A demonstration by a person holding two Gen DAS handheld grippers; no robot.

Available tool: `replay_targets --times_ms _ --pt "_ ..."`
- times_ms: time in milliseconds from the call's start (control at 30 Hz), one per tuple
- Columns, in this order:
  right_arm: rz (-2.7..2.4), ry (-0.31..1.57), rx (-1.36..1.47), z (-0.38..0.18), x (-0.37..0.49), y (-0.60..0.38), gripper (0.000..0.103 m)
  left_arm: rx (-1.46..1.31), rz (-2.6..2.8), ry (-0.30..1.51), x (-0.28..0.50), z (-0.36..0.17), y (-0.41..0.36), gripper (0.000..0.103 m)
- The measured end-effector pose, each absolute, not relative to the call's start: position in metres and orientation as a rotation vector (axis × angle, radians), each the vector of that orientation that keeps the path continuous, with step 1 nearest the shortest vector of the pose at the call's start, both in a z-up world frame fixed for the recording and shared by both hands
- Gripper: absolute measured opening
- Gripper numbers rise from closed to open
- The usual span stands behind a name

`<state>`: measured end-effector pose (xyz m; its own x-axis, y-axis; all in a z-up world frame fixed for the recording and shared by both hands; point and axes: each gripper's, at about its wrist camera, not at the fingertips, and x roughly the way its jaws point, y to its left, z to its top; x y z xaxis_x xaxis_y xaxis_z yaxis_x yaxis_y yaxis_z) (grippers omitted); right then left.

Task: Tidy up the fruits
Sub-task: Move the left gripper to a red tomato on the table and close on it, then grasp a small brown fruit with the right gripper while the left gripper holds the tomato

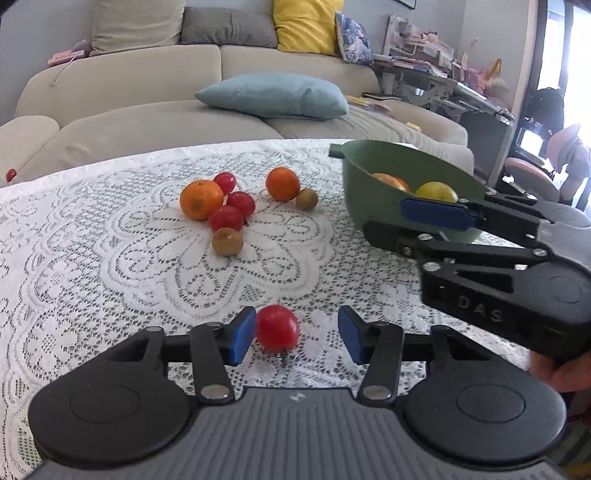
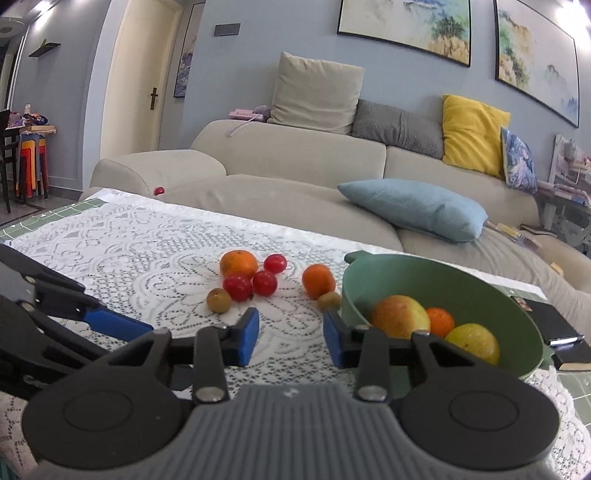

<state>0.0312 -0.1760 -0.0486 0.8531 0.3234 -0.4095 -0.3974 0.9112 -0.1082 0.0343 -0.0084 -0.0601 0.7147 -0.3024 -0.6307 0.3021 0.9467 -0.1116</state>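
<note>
Only readable text: raised letters "D A S" on the black body of the right gripper (image 1: pixel 384 218), seen in the left wrist view, just right of the green bowl (image 1: pixel 373 173). Pink box (image 2: pixel 245 113) on the sofa back carries print, too blurred to read.

Behind the lace-covered counter (image 2: pixel 140 236), a beige sofa (image 2: pixel 295 162) with yellow cushion (image 2: pixel 472 134) and light blue pillow (image 2: pixel 413 208), against a pale blue wall (image 2: pixel 243 74) hung with framed paintings (image 2: pixel 406 26), cream door (image 2: pixel 136 81) at left.
</note>
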Motion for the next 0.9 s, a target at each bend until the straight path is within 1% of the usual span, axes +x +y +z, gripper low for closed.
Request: replay_targets --times_ms 233,400,567,900 --pt "0.403 0.431 -0.178 -0.053 0.034 -0.174 0.036 -0.001 -0.301 0.733 0.041 -0.070 -0.005 0.051" --pt "0.414 0.452 -0.189 -0.056 0.036 -0.170 0.036 -0.003 -0.293 0.747 0.045 -0.073 -0.004 0.039" --pt "0.423 0.490 -0.168 -0.058 0.040 -0.170 0.036 -0.004 -0.299 0.743 0.046 -0.073 -0.004 0.033" --pt "0.464 0.568 -0.129 -0.060 0.060 -0.160 0.036 -0.079 -0.238 0.715 0.051 -0.064 0.016 0.033"
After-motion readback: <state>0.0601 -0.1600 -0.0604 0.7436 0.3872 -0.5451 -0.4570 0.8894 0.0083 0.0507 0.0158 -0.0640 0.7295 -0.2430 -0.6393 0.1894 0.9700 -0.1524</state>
